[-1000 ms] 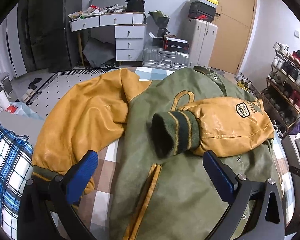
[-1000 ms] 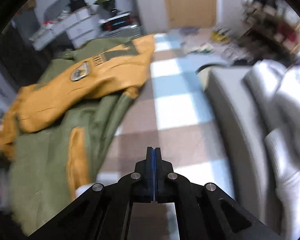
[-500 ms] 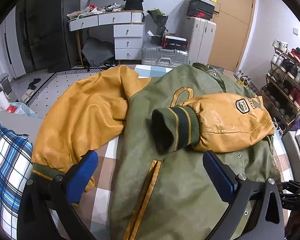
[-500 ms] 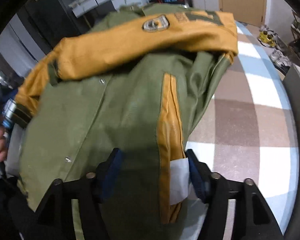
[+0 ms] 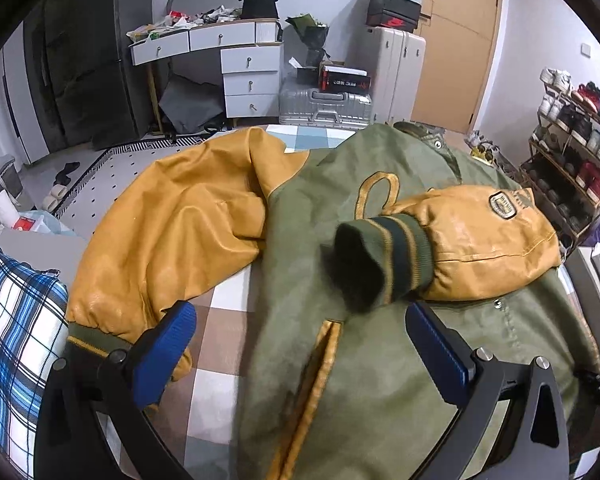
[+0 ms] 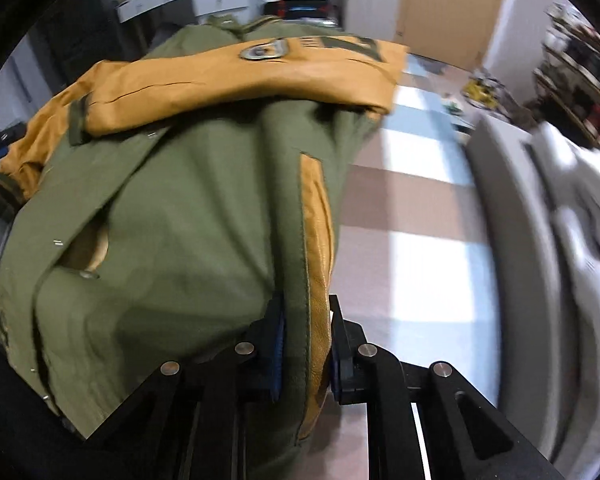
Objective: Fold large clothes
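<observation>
Spread on the checked bed (image 5: 220,312), the jacket (image 5: 380,352) is judged heavy, thick and limp, best taken at hems and cuffs; its pocket edge is pinched by the just-closing right gripper (image 6: 304,344), while the left gripper (image 5: 300,340) is held wide above it.

The jacket (image 5: 380,360) lies spread on the bed (image 5: 220,344), one sleeve (image 5: 480,248) folded across its front, the other sleeve (image 5: 172,232) stretched out to the left. A pillow (image 5: 16,328) sits left of it. Behind the bed stand a desk (image 5: 228,52) and suitcases (image 5: 328,104), a shoe rack (image 5: 572,136) to the right
</observation>
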The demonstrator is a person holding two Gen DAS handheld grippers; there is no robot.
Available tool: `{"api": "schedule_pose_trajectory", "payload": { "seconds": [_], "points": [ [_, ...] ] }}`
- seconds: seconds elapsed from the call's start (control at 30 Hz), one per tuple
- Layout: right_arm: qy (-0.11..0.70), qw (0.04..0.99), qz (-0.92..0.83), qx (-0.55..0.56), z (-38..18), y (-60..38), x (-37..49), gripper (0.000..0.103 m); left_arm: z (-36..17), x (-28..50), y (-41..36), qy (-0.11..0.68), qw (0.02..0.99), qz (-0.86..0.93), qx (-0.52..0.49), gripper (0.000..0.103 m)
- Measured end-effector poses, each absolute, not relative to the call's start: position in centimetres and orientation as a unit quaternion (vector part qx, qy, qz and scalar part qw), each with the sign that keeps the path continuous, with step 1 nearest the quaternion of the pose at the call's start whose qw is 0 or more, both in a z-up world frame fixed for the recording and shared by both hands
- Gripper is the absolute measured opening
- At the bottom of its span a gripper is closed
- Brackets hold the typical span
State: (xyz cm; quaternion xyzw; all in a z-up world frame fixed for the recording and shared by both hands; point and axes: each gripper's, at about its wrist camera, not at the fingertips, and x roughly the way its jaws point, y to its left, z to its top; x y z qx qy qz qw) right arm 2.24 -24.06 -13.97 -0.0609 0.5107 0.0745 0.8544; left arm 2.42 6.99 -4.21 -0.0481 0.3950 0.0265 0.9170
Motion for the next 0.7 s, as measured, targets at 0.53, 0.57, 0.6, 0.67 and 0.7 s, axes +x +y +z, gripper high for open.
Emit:
{"api": "schedule_pose_trajectory", "payload": {
  "seconds": [0.53,0.57,0.6,0.67,0.7],
  "points": [
    [0.527,0.841,0.025,-0.118,-14.3,-25.4,0.9,0.017,-4.7,1.8,7.7,0.409,0.912,0.025,-0.028,0.102],
    [0.521,0.844,0.031,-0.125,-13.8,-25.0,0.8,0.020,-4.7,1.8,7.6,0.409,0.912,0.025,-0.029,0.102],
    [0.515,0.848,0.030,-0.126,-13.3,-24.6,0.6,0.022,-4.7,1.8,7.5,0.409,0.912,0.024,-0.030,0.102],
    [0.494,0.860,0.046,-0.117,-11.8,-23.7,-0.1,0.026,-4.7,1.8,7.3,0.409,0.912,0.021,-0.030,0.102],
    [0.481,0.868,0.052,-0.114,-11.0,-23.3,-0.6,0.036,-4.7,1.8,7.1,0.408,0.912,0.019,-0.029,0.102]
  ]
}}
